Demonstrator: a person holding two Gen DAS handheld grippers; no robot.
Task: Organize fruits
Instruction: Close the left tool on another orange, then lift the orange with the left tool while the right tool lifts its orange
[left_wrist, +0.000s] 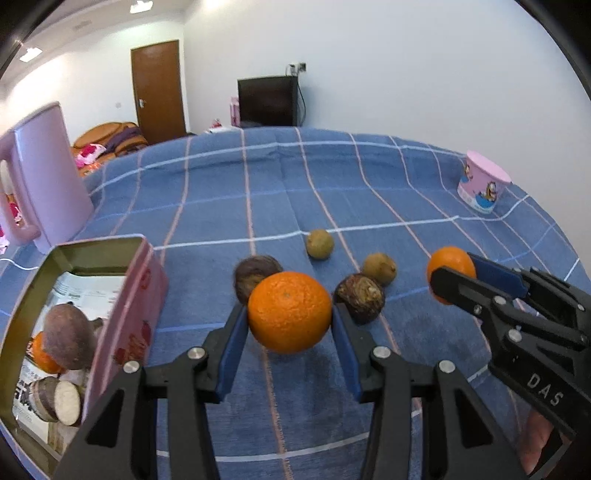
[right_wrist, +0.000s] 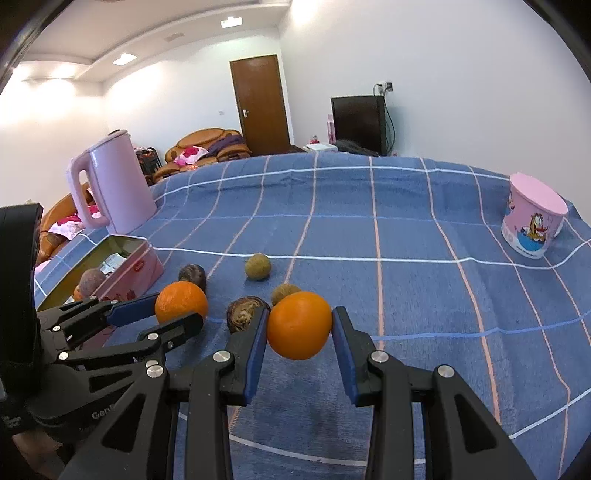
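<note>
left gripper (left_wrist: 290, 325) clamped on orange (left_wrist: 290, 312), lifted off blue cloth (left_wrist: 258, 177) | right gripper (right_wrist: 299, 328) clamped on second orange (right_wrist: 299, 324), also raised | pink tin (left_wrist: 127, 295) lies left of left gripper, nearer that hand, long axis running away from camera | four brownish fruits (left_wrist: 360, 297) loose beyond.

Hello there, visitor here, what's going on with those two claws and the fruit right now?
Left gripper shut on orange. Right gripper shut on second orange. Pink tin open at left, partly filled. Four brownish fruits on cloth between.
</note>
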